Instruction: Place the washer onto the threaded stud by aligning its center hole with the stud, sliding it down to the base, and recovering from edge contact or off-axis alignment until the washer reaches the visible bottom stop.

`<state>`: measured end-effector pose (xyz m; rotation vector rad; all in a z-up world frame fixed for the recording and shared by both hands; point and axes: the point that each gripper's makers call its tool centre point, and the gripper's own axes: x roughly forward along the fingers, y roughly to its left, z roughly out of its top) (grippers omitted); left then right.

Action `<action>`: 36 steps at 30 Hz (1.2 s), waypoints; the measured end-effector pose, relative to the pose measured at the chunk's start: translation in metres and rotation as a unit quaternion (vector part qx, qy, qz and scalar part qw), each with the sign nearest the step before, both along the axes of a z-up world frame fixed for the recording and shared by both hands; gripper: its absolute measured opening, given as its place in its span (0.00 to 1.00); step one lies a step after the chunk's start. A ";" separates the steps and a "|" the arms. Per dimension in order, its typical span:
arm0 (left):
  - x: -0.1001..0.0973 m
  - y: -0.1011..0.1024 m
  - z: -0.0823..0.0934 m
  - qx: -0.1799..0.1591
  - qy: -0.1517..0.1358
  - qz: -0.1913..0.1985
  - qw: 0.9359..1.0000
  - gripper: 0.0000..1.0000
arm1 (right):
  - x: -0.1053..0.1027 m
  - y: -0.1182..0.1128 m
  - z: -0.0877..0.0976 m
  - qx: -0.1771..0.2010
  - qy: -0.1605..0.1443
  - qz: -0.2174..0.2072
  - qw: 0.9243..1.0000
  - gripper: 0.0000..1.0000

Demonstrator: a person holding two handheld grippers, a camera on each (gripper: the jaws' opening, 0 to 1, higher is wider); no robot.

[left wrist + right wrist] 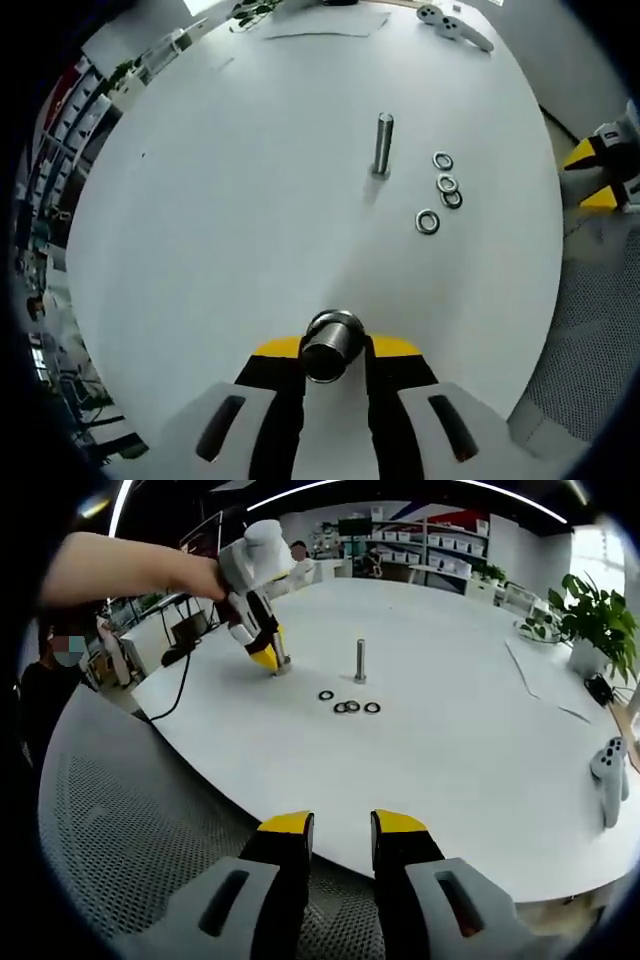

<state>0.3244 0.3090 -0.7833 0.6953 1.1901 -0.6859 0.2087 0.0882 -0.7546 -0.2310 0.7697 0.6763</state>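
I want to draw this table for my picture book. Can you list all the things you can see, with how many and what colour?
threaded stud: one, silver, standing upright near the middle of the white table
washers: four, silver rings, lying flat beside the stud
metal cylinder: one, shiny silver, between the jaws of the left tool
controllers: white, at the table's far edge
potted plant: one, green, on the table's right edge in the right gripper view
mesh chair: grey, next to the table
shelves: white, in the background
left tool: one, yellow, black and grey, shut on the metal cylinder
right tool: one, same colours, open, holding nothing, hanging over the chair
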 end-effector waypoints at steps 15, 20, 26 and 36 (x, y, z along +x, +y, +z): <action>-0.045 0.010 -0.001 -0.072 0.023 0.099 0.992 0.22 | 0.000 0.000 0.000 -0.001 0.001 -0.003 1.000 0.25; -0.071 0.008 0.003 -0.070 0.022 0.091 0.993 0.22 | 0.000 0.000 0.000 0.000 0.001 -0.004 1.000 0.26; -0.091 0.001 0.005 -0.076 0.021 0.093 0.992 0.22 | -0.001 0.001 0.001 0.003 -0.001 0.000 1.000 0.26; -0.111 -0.003 -0.007 -0.066 0.040 0.081 0.994 0.21 | -0.002 0.001 0.000 0.002 0.005 0.003 1.000 0.25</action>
